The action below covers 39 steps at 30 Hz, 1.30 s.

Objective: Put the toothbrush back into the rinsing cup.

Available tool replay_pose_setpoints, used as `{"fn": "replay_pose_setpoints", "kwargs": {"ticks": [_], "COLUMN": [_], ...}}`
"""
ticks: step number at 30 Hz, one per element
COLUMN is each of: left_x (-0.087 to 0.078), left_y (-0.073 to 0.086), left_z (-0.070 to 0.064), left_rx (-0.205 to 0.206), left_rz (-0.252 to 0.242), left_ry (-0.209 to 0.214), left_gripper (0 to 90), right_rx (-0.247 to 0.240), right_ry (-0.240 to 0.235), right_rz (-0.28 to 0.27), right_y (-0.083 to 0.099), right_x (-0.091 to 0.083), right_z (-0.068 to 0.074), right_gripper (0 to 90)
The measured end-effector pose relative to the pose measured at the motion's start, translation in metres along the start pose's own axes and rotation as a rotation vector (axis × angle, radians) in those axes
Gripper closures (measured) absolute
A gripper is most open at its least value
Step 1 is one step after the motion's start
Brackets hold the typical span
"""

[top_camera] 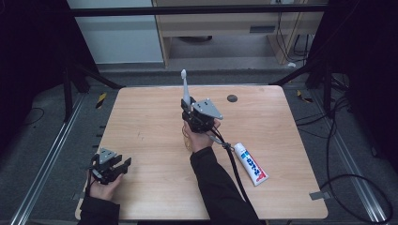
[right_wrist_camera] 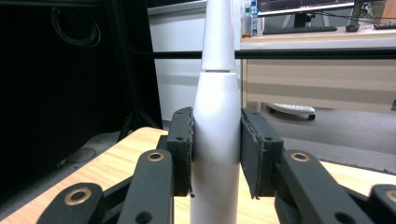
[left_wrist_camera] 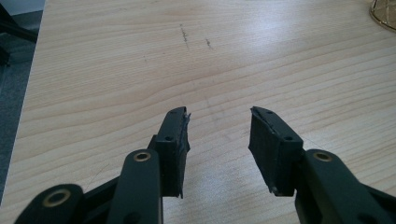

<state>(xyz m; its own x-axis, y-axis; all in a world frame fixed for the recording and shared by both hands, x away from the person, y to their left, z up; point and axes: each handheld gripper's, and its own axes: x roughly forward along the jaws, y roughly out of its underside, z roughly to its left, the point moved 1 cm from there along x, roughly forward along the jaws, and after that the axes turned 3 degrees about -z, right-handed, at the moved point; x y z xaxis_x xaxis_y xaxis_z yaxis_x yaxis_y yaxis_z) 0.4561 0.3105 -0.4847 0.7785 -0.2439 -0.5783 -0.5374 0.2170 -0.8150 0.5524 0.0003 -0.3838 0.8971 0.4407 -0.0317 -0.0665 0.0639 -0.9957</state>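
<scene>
Here's the wooden worktop (top_camera: 155, 187), a broad pale slab, and everything gets placed from its middle. At that middle the right hand (top_camera: 201, 139) holds the right gripper (top_camera: 189, 108) raised, its jaws closed against both sides of a white electric toothbrush (top_camera: 186, 89); in the right gripper view the pads press the fat white handle (right_wrist_camera: 215, 154) and the neck climbs straight up out of the top edge. In the high view the brush head stands upright above the gripper, toward the far edge from centre. Just under that hand there's a glimpse of a gold wire holder (top_camera: 187, 139), mostly hidden; its rim peeks into the top corner of the left gripper view (left_wrist_camera: 384, 16). Right of centre and nearer the person, a white toothpaste tube (top_camera: 250, 163) lies flat at a slant, apart from everything. Down at the near-left corner, well away from centre, the left gripper (top_camera: 123, 165) rests low in the left hand (top_camera: 104, 190), jaws spread wide with nothing between them, bare wood showing in the gap (left_wrist_camera: 218, 135). A small dark disc (top_camera: 232, 98) sits beyond centre near the far edge.
</scene>
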Motion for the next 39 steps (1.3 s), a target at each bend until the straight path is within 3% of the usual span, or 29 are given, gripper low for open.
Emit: {"fn": "replay_pose_setpoints", "kwargs": {"ticks": [39], "left_x": [0.0], "left_y": [0.0], "left_z": [0.0], "left_rx": [0.003], "left_rz": [0.003], "left_ry": [-0.005], "left_gripper": [56.6], "right_rx": [0.005], "right_ry": [0.016], "right_rz": [0.09], "right_y": [0.05], "right_x": [-0.005], "right_z": [0.005], "right_gripper": [66.9]}}
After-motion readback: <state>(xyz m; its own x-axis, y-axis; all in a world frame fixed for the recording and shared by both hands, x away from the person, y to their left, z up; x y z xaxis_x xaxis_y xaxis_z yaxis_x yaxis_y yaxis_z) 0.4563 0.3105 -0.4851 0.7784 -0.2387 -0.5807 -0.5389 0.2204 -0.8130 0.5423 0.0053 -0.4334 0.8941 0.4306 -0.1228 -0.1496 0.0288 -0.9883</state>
